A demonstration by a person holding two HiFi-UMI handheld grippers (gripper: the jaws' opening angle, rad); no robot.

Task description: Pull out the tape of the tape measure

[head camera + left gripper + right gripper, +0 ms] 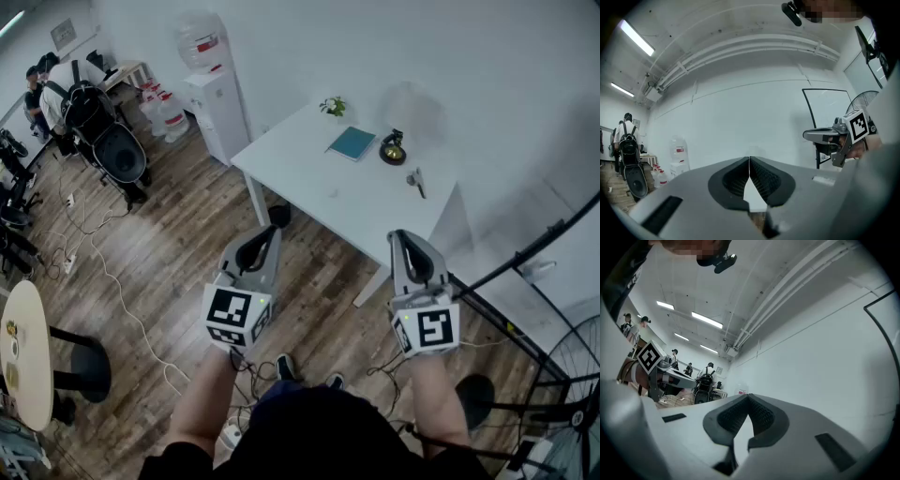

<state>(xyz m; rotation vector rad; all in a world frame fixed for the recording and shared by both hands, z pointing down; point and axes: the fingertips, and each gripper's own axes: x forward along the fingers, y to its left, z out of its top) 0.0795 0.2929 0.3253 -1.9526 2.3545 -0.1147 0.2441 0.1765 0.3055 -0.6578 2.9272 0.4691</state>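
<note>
A white table [319,183] stands ahead of me in the head view. On its far right part lies a small dark round object [393,150], which looks like the tape measure. My left gripper [271,230] is held in the air short of the table's near corner, jaws shut and empty. My right gripper [398,235] hangs level with it to the right, also shut on nothing. In the left gripper view the left gripper [749,160] has its pads together, pointing at a white wall, with the right gripper [832,136] off to the side. In the right gripper view the right gripper [749,398] is likewise closed.
On the table lie a teal notebook [352,142], a small potted plant [333,106] and a small metal tool [416,180]. A water dispenser [217,111] stands behind the table. A black pram [108,141] and people are at far left. A round table [23,356] is near left, a fan [572,384] at right.
</note>
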